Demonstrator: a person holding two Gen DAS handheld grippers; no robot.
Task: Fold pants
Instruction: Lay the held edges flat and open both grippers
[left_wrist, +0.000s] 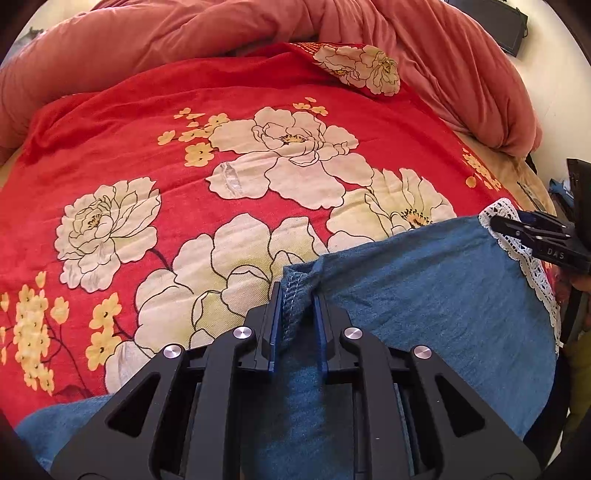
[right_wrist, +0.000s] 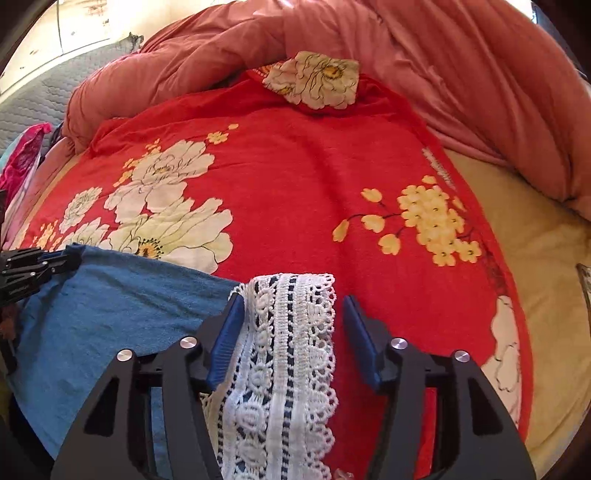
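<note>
Blue denim pants (left_wrist: 424, 280) with a white lace hem (left_wrist: 532, 273) lie on a red floral bedspread (left_wrist: 258, 110). My left gripper (left_wrist: 297, 299) straddles a stitched denim corner; its jaws stand a little apart with the fabric between them. In the right wrist view the pants (right_wrist: 122, 299) spread to the left. My right gripper (right_wrist: 293, 306) is open, its jaws wide on either side of the lace hem (right_wrist: 291, 332). The right gripper also shows at the left wrist view's right edge (left_wrist: 532, 236). The left gripper shows at the right wrist view's left edge (right_wrist: 37, 266).
A bunched pink duvet (left_wrist: 221, 33) lies along the far side and right of the bed. A beige sheet (right_wrist: 535, 258) shows at the right. A grey quilted surface (right_wrist: 44, 96) and pink clothing (right_wrist: 22, 158) are at the far left.
</note>
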